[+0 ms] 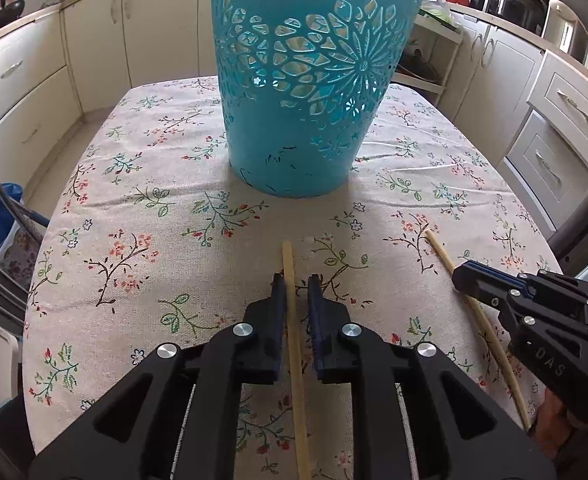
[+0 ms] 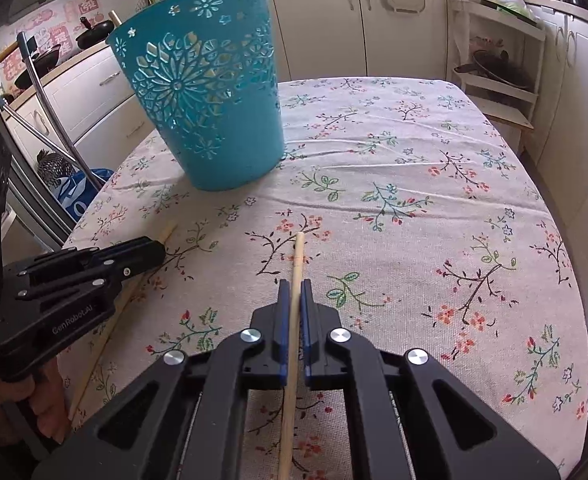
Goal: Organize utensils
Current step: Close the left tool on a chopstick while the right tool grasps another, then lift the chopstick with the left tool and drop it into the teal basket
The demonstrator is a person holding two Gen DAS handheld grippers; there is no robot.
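On the flowery tablecloth [image 1: 142,184] we hold our left gripper [image 1: 296,280] low, fingers a little apart around one chopstick [image 1: 292,320]. Beside it our right gripper [image 2: 293,285] pinches the other chopstick [image 2: 296,280]. Both point toward the blue basket [image 1: 306,92].

1. The left wrist view looks forward from just behind the left tongs [image 1: 297,280], low and close over the surface [image 1: 142,208], facing a teal basket [image 1: 306,80] at upper centre.
2. The right wrist view looks forward from just behind the right tongs [image 2: 295,286], equally low, with the same basket [image 2: 206,96] at upper left.
3. Both views share the surface and basket. The right tongs [image 1: 460,274] enter the left view at lower right; the left tongs [image 2: 156,250] enter the right view at lower left.
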